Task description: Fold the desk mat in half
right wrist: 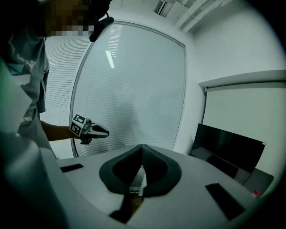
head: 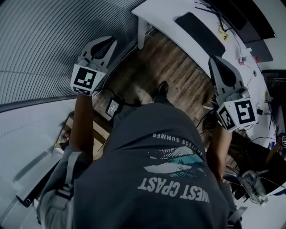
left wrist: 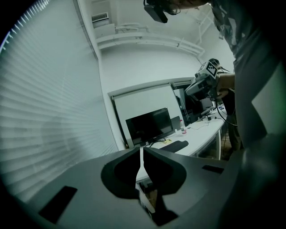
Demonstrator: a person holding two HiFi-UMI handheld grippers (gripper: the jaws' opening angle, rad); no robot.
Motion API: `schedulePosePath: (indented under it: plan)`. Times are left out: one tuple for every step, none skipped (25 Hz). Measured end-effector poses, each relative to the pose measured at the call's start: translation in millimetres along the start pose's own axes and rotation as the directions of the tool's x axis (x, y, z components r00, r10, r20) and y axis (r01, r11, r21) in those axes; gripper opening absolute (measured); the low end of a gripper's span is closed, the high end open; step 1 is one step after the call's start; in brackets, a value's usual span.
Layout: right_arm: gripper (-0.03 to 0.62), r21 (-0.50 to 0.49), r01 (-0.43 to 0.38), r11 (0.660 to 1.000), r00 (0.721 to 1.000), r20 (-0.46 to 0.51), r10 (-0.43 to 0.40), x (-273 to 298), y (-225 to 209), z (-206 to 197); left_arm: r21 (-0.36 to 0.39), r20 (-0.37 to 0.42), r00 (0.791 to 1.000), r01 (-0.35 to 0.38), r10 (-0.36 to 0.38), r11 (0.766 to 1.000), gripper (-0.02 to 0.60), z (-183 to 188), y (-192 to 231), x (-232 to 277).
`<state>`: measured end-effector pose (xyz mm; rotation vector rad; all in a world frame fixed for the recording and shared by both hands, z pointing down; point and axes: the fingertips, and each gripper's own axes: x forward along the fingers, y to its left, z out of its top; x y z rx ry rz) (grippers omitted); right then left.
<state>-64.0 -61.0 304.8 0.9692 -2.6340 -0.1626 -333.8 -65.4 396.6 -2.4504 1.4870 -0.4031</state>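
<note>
A dark desk mat [head: 199, 33] lies flat on the white desk [head: 163, 11] at the top of the head view; it also shows as a dark strip, the mat [left wrist: 176, 146], in front of the monitor. My left gripper [head: 108, 41] hangs in the air over the floor, well short of the desk, with its jaws shut and nothing between them [left wrist: 141, 154]. My right gripper [head: 213, 60] is held up near the desk's edge, also shut and empty [right wrist: 142, 154]. Each gripper sees the other across the room: the right gripper [left wrist: 190, 91] and the left gripper [right wrist: 106, 132].
A black monitor [left wrist: 149, 125] stands at the back of the desk, with cables and small items [head: 243, 53] beside it. Window blinds [head: 40, 40] run along the left. Wooden floor [head: 165, 67] lies between me and the desk, with a small box [head: 112, 107] on it.
</note>
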Motion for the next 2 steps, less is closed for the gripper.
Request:
schedulePosePath:
  plan:
    - [0.025,-0.004,0.002,1.000,1.000,-0.005,-0.002,5.7,4.4,-4.7,-0.001,0.003,1.000,0.000,0.000,1.000,0.035,-9.5,2.3,-0.4]
    - [0.025,-0.008,0.004,1.000,1.000,-0.010,-0.004,11.6,8.8,-9.3,-0.002,0.005,1.000,0.001,-0.001,1.000,0.035,-18.9,4.9,-0.9]
